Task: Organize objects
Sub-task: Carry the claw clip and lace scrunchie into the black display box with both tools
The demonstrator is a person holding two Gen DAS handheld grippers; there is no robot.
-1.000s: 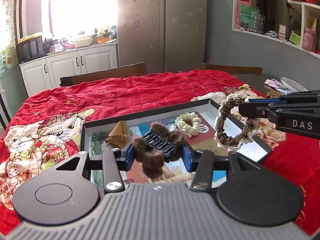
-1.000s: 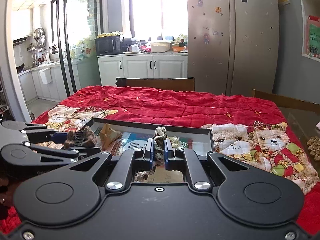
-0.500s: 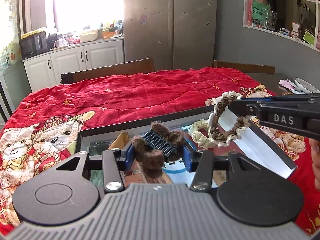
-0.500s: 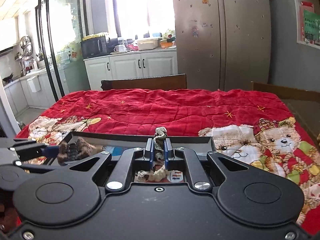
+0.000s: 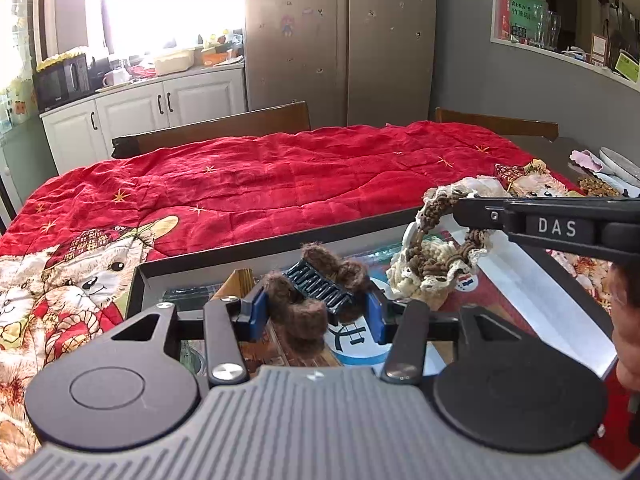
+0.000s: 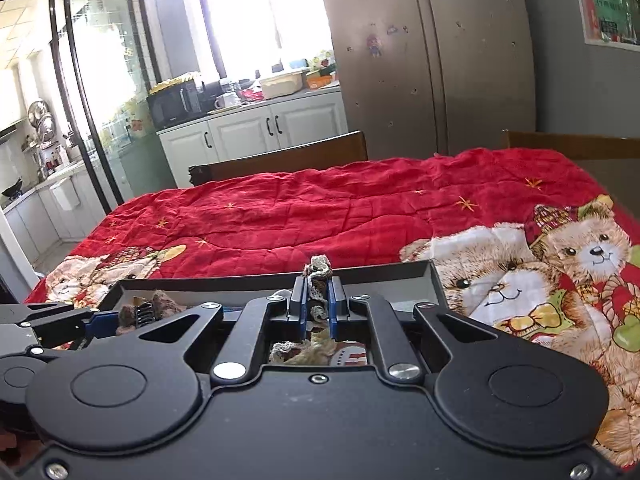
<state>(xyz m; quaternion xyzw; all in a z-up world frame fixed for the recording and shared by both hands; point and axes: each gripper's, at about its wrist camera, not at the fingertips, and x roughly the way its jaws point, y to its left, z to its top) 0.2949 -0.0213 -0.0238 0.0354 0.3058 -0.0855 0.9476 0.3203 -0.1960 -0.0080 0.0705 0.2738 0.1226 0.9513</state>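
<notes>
My left gripper (image 5: 316, 309) is shut on a brown fuzzy hair claw clip (image 5: 320, 286) with black teeth and holds it above the near-left part of a dark-rimmed tray (image 5: 280, 245). From the right, my right gripper (image 5: 460, 213) is shut on a brown and cream braided scrunchie ring (image 5: 438, 202), which hangs over a cream scrunchie (image 5: 404, 278) lying in the tray. In the right wrist view the ring (image 6: 318, 266) sticks up between the shut pads of the right gripper (image 6: 317, 300). The left gripper (image 6: 94, 320) with the clip (image 6: 144, 312) is at the lower left there.
The tray (image 6: 380, 270) rests on a red quilt with teddy bears (image 5: 320, 176) and also holds a tan pyramid-shaped item (image 5: 240, 280). Two wooden chairs (image 5: 224, 130) stand at the far side. Plates and small things (image 5: 612, 164) lie at the far right. A hand (image 5: 628, 320) is at the right edge.
Both grippers have moved forward and lower over the tray with their objects still held. The braided ring now hangs over the cream scrunchie. The right gripper has rolled slightly.
</notes>
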